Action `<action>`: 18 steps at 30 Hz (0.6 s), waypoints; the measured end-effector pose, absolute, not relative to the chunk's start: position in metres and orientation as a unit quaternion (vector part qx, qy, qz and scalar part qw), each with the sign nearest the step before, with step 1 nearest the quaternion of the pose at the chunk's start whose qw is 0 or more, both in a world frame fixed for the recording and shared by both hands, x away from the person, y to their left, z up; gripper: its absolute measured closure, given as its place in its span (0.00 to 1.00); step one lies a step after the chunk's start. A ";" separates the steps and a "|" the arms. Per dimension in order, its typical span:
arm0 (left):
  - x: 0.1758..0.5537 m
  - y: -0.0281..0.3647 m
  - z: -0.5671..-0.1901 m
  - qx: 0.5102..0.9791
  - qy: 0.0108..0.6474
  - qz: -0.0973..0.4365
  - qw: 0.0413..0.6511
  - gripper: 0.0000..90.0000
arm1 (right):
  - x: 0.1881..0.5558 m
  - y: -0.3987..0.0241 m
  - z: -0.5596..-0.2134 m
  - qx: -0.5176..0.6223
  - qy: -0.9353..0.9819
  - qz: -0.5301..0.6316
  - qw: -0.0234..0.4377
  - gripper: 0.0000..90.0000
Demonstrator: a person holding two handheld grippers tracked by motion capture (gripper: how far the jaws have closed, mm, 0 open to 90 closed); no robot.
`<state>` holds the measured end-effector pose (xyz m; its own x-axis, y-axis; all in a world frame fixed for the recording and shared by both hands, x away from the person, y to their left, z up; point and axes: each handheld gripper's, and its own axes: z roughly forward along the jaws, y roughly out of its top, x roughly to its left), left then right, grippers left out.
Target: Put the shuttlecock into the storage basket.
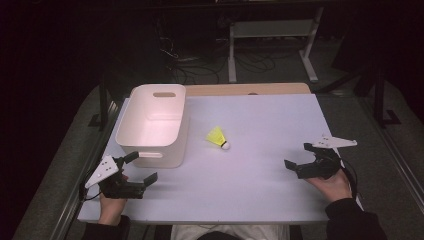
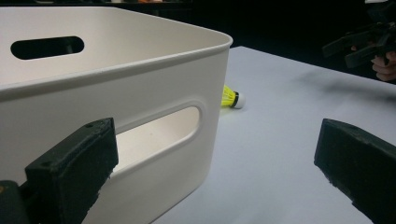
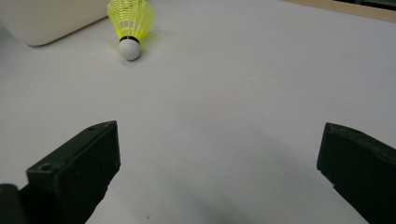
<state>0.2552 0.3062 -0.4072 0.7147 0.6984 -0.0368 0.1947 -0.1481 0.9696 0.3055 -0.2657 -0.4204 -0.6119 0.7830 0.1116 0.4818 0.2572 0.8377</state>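
Both tools, left tool [image 1: 141,167] and right tool [image 1: 297,156], jaws wide apart, empty. Risk imo: right tool nudges shuttlecock [image 1: 218,137], light thing rolls off toward bin [image 1: 150,150], pinch crushes feathers.

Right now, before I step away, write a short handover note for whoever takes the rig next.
Left gripper: open, holding nothing, at the near left of the table, its fingers just in front of the white bin.
Right gripper: open, holding nothing, at the near right, pointed toward the shuttlecock.
Yellow shuttlecock: lying on its side on the white table top, just right of the bin, cork end toward the right gripper.
Done: nothing grasped; the bin looks empty.
Left: probably pick up the shuttlecock, likely with the right gripper, and drop it in the bin.
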 end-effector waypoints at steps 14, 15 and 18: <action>0.255 0.306 -0.407 0.724 0.307 0.223 0.576 0.00 | 0.304 -0.262 -0.418 0.395 0.780 0.455 0.168 0.00; 0.255 0.306 -0.407 0.724 0.307 0.223 0.576 0.00 | 0.304 -0.261 -0.418 0.393 0.782 0.453 0.168 0.00; 0.254 0.307 -0.407 0.724 0.307 0.224 0.575 0.00 | 0.304 -0.259 -0.418 0.389 0.785 0.452 0.168 0.00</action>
